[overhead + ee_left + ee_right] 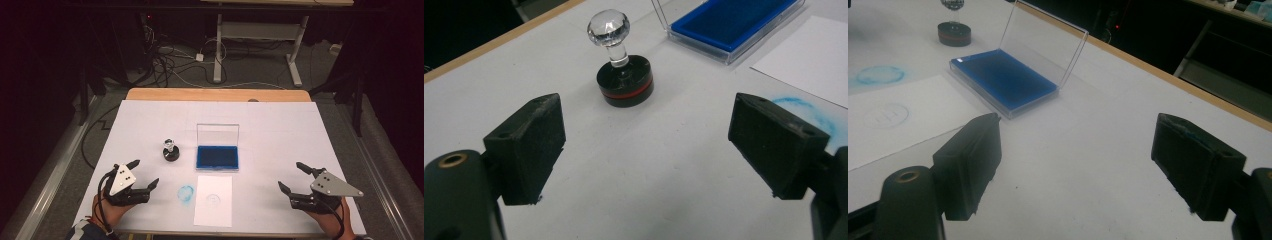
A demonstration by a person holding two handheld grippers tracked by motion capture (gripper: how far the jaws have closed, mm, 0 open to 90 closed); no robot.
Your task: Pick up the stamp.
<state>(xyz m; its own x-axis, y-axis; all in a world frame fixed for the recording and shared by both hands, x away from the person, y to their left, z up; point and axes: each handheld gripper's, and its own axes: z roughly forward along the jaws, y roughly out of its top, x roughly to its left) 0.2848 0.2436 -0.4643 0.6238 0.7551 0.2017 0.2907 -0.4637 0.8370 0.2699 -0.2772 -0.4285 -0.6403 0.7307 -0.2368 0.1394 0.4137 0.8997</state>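
Observation:
A round black stamp [171,150] with a clear faceted knob [608,27] stands upright on the white table cover. To its right lies a blue ink pad [217,157] in a clear case, its lid [217,134] standing open. A white sheet of paper [214,200] with a faint round print lies in front of the pad. My left gripper [145,174] rests open at the near left, empty, pointing toward the stamp [625,80]. My right gripper [294,177] rests open at the near right, empty, aimed toward the ink pad [1003,79].
A blue ink ring [186,193] stains the table cover [280,130] just left of the paper. The wooden table edge [215,94] runs along the far side. Beyond it are cables and a desk frame [260,40] on the floor.

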